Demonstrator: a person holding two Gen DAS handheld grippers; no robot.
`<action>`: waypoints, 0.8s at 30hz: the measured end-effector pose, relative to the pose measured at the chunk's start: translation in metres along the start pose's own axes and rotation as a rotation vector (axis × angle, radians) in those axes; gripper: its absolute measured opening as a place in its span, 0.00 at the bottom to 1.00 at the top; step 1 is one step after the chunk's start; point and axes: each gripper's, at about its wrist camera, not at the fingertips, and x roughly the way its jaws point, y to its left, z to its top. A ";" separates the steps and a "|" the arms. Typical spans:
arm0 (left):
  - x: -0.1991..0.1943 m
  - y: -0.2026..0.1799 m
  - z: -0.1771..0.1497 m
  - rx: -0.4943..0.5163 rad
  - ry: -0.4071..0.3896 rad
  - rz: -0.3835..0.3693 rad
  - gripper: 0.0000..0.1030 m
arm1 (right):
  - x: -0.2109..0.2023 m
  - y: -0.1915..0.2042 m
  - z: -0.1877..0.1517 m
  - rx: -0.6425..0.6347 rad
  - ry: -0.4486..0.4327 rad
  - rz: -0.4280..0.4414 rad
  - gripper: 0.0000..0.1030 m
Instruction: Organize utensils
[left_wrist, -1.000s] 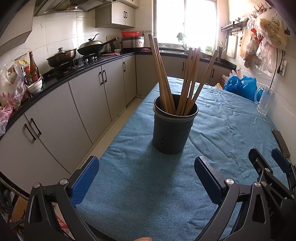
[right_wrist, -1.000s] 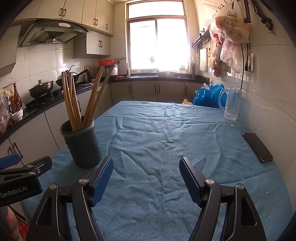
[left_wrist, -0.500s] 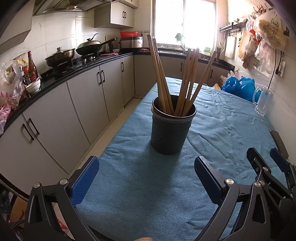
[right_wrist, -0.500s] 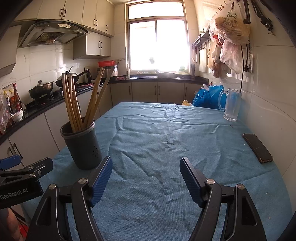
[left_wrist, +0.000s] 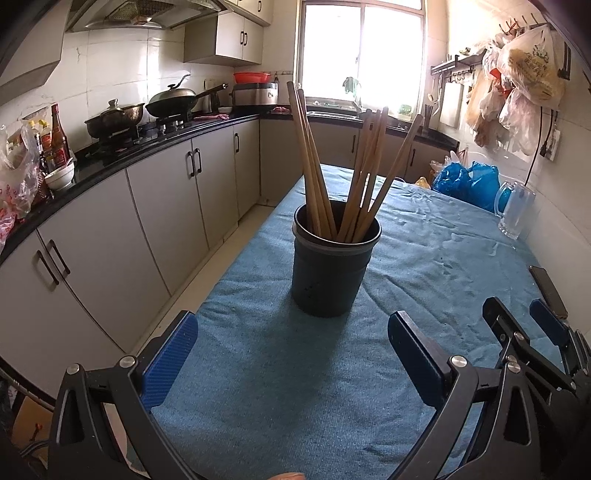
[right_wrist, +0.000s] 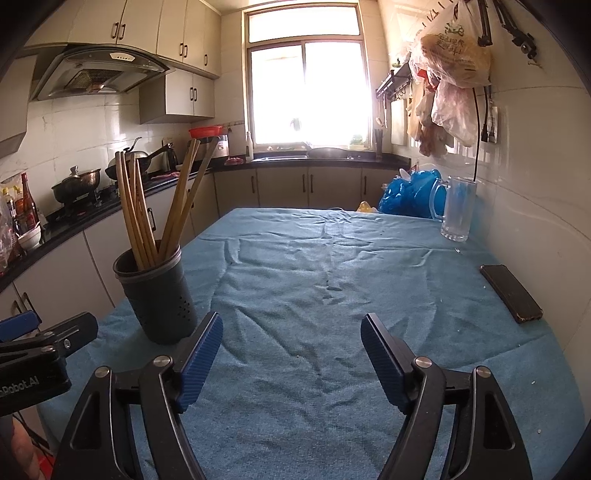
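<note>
Fingers of the left gripper (left_wrist: 291, 343) stand wide apart over the blue tablecloth (left_wrist: 266, 387), holding nothing, and the right gripper (right_wrist: 291, 339) is spread just as wide and equally bare. Compared with a second ago, the dark utensil holder (left_wrist: 330, 266) sits a touch lower in the left view, so that gripper seems tilted slightly upward, though the shift is small enough that I may be misjudging it. Wooden chopsticks (left_wrist: 345, 173) stand bundled upright in the holder near the table's left edge. Farther right lies a black phone (right_wrist: 511, 293); beyond it, a glass mug (right_wrist: 456, 208) stands beside blue bags (right_wrist: 408, 195).
</note>
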 end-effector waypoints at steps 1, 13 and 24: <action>0.000 0.001 0.000 0.000 0.001 -0.001 0.99 | 0.001 0.000 0.000 0.000 0.002 -0.001 0.79; 0.002 0.011 0.000 -0.016 0.009 0.005 0.99 | 0.000 0.005 -0.001 -0.011 -0.013 -0.007 0.80; 0.008 0.023 -0.001 -0.048 0.026 0.011 0.99 | 0.003 0.015 -0.002 -0.036 -0.010 -0.001 0.81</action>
